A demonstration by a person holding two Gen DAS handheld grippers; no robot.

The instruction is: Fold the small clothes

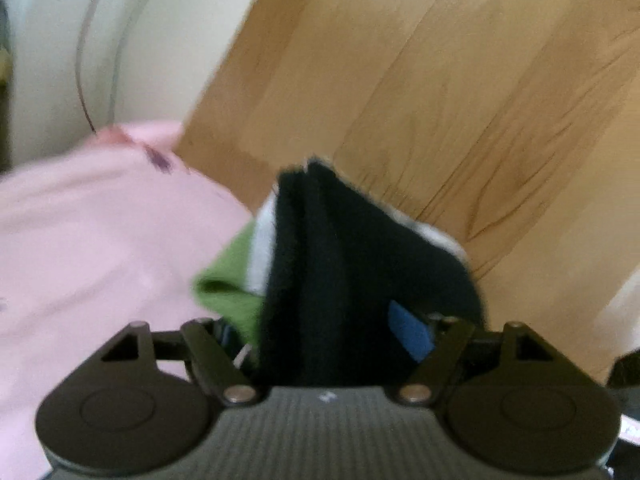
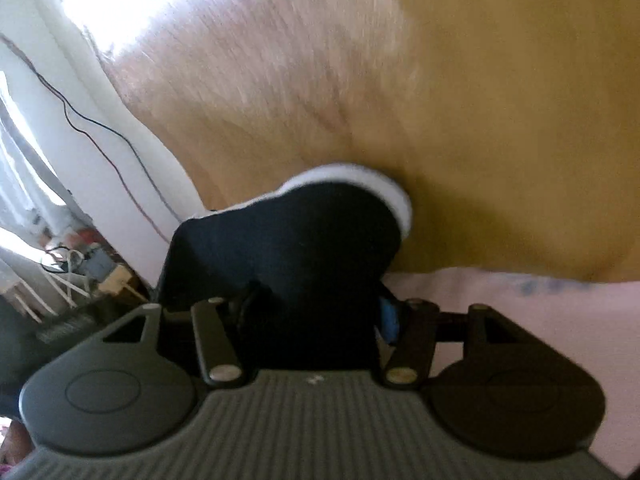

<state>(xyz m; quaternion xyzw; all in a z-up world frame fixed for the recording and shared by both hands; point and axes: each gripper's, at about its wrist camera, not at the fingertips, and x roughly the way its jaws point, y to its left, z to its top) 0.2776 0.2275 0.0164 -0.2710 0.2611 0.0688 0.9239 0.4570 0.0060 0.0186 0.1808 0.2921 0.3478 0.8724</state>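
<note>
Two wrist views are what I have to work from, both blurred.

Left wrist first. My left claw [image 1: 328,344] is clamped on a black garment with a white edge [image 1: 344,264]; the cloth bunches up in folds straight ahead of the claw and hides most of both fingers. Only a strip of blue pad [image 1: 410,332] shows on the right side, pressed against the fabric. Just left of the black cloth I see a green piece of fabric [image 1: 228,284] poking out, touching it, and further left a pink garment [image 1: 100,240] spreads across the lower left. Ahead and to the right lies the wooden tabletop [image 1: 440,100]. Beyond the table's far left edge is a white wall [image 1: 160,40] with a thin cable [image 1: 82,80] running down it.

Right wrist next. My right claw [image 2: 316,316] is likewise closed on the black garment [image 2: 288,240], which fills the space between the fingers and humps up ahead, its white edge curling along the top. A sliver of blue pad [image 2: 389,316] shows at the right. Pink cloth [image 2: 520,304] lies to the claw's right, near it. The wooden table [image 2: 440,100] stretches ahead, with glare at upper left. Off to the left is a white wall [image 2: 80,140] with thin wires [image 2: 92,132], and below that a clutter of plugs and cords [image 2: 80,272].
</note>
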